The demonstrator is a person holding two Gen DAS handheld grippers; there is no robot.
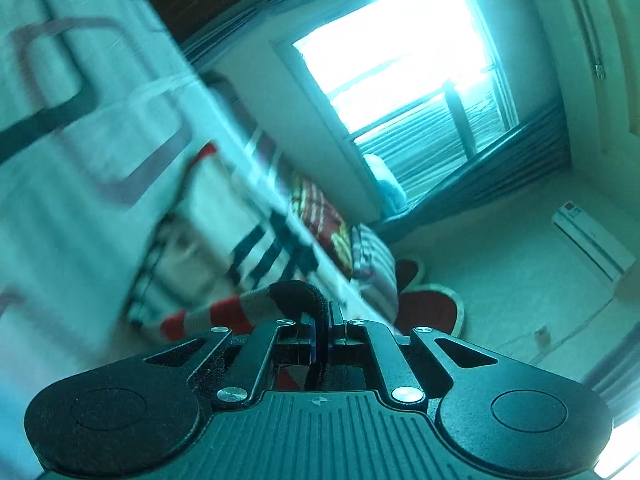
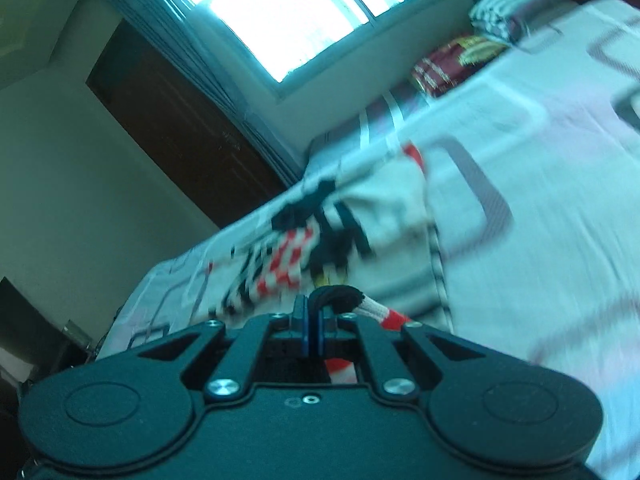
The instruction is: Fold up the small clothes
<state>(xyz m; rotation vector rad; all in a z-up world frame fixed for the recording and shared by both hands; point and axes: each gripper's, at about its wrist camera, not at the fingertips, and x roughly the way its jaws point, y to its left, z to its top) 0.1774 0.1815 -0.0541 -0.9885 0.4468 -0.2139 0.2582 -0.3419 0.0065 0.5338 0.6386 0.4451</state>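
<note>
Left tongs clamped on garment cuff; right tongs likewise, garment stretched ahead over bed.

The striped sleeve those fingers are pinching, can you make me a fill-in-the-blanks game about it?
1. The left gripper is shut on the ____-tipped cuff of a red-and-white striped sleeve.
2. The right gripper is ____ on the other cuff.
3. The garment lies on a ____.
4. Daylight comes through the ____.

Missing words: black; shut; bed; window
</note>
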